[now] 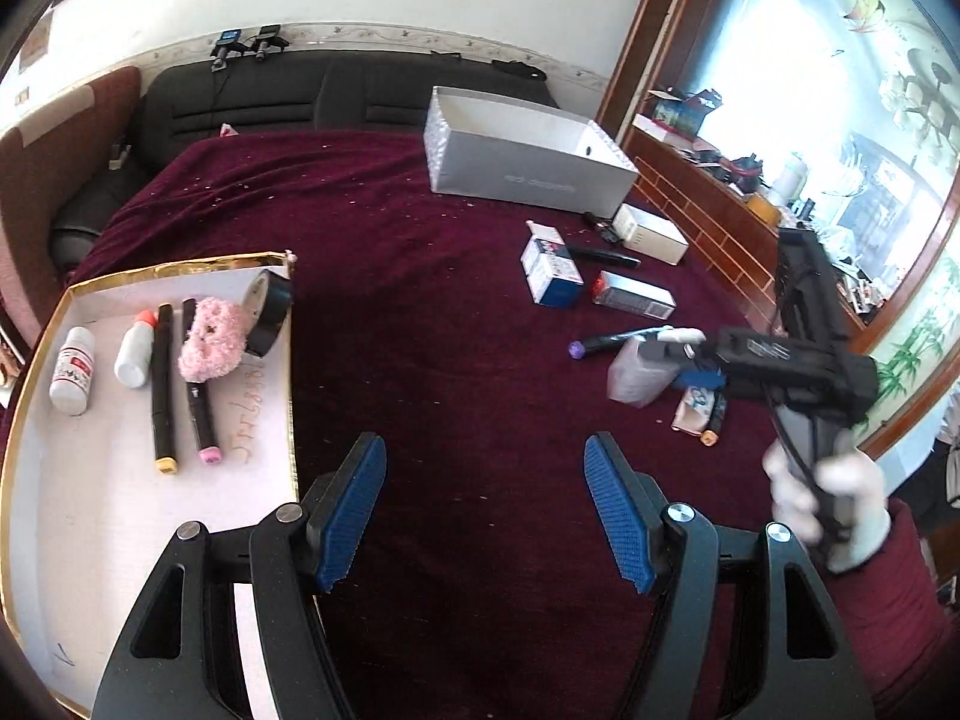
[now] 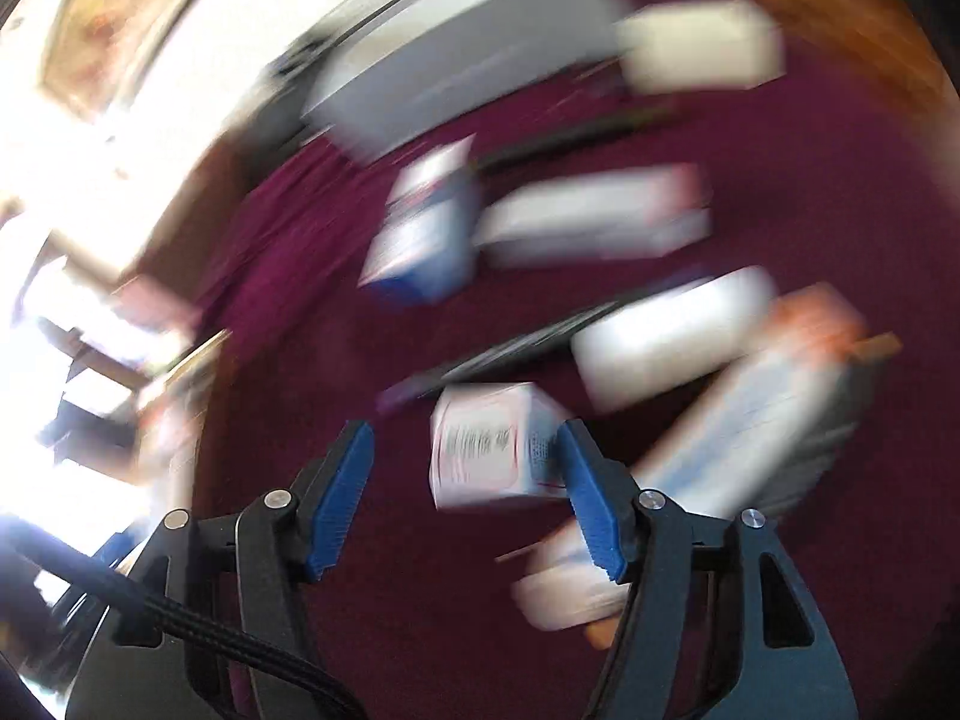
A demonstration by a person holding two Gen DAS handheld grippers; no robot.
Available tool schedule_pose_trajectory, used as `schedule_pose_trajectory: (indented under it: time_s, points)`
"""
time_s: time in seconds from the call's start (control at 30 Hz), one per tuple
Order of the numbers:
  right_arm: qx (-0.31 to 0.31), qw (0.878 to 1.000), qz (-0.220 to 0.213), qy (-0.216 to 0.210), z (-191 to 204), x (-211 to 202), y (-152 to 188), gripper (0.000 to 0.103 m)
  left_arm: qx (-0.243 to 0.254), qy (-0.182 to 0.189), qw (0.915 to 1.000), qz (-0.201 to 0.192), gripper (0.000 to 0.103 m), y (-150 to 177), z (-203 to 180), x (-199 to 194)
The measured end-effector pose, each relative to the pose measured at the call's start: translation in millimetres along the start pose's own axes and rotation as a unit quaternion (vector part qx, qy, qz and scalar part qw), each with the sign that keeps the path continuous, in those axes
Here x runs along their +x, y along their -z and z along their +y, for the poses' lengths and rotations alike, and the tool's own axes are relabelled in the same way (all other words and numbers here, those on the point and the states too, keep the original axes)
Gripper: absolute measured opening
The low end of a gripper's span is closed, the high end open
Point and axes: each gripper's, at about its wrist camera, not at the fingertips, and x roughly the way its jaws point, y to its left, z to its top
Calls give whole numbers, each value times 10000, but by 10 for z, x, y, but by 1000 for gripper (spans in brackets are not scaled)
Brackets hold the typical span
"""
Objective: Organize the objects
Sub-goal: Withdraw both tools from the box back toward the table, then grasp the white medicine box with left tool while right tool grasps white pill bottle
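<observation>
Fingers of the left gripper point(image 1: 485, 504) spread over bare maroon surface point(image 1: 420, 300), right gripper point(image 2: 465, 501) spread beside a blurred white printed carton point(image 2: 486, 450), white gold-rimmed tray point(image 1: 36, 360) of markers left, grey box point(image 1: 528, 162) beyond.

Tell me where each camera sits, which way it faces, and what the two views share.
Left wrist: on the left claw, angled down over the maroon cloth; gold-edged tray left, grey box ahead. The open jaws show, plus the right claw in a gloved hand.
Right wrist: on the right claw, angled down, heavily blurred; jaws flank a small white carton.
Shared: maroon cloth, grey box, scattered cartons.
</observation>
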Motion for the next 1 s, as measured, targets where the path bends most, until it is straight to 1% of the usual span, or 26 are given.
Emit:
schedule_pose_trajectory:
  time_s: [0.03,0.07,0.13,0.23,0.27,0.37,0.43,0.5,0.57,0.7,0.8,0.87,0.9,0.93,0.97,1.0]
  points:
    - [-180,9992,118,-333,127,8,57,63,10,-23,10000,5,63,2,5,16]
    - [-287,9989,83,-357,177,-12,78,63,32,-26,10000,7,63,10,9,27]
    - [-424,9988,-172,-161,231,-146,106,64,109,-39,9999,20,63,23,-15,84]
    - [-300,9974,-563,335,111,-312,105,65,284,-70,9996,45,63,24,-123,251]
    - [-215,9970,-627,398,50,-352,117,65,367,-51,9993,56,63,23,-172,316]
    - [66,9962,-767,400,-141,-465,159,65,650,58,9979,-28,63,12,-353,470]
    - [190,9952,-846,452,-253,-551,217,65,1070,90,9939,-238,63,17,-530,523]
    - [238,9947,-879,466,-359,-613,198,65,1549,-9,9870,-440,63,22,-714,584]
    - [289,9939,-934,513,-432,-709,220,65,1815,-71,9823,-456,63,8,-831,678]
    - [414,9918,-1074,551,-585,-883,261,65,1834,-190,9823,-330,62,-76,-949,928]
    - [559,9901,-1146,584,-697,-940,266,65,1800,-476,9824,-137,62,-136,-1034,1183]
    - [637,9892,-1171,617,-749,-956,278,65,1746,-599,9828,60,62,-145,-1061,1329]
    - [674,9886,-1181,651,-774,-964,290,65,1660,-595,9841,219,59,-140,-1056,1388]
    - [698,9880,-1176,713,-796,-971,301,65,1542,-557,9858,356,53,-137,-1034,1425]
    - [709,9877,-1171,756,-807,-967,304,65,1455,-500,9872,427,28,-136,-1013,1433]
    - [727,9872,-1162,811,-827,-971,313,65,1366,-416,9884,525,28,-128,-976,1431]
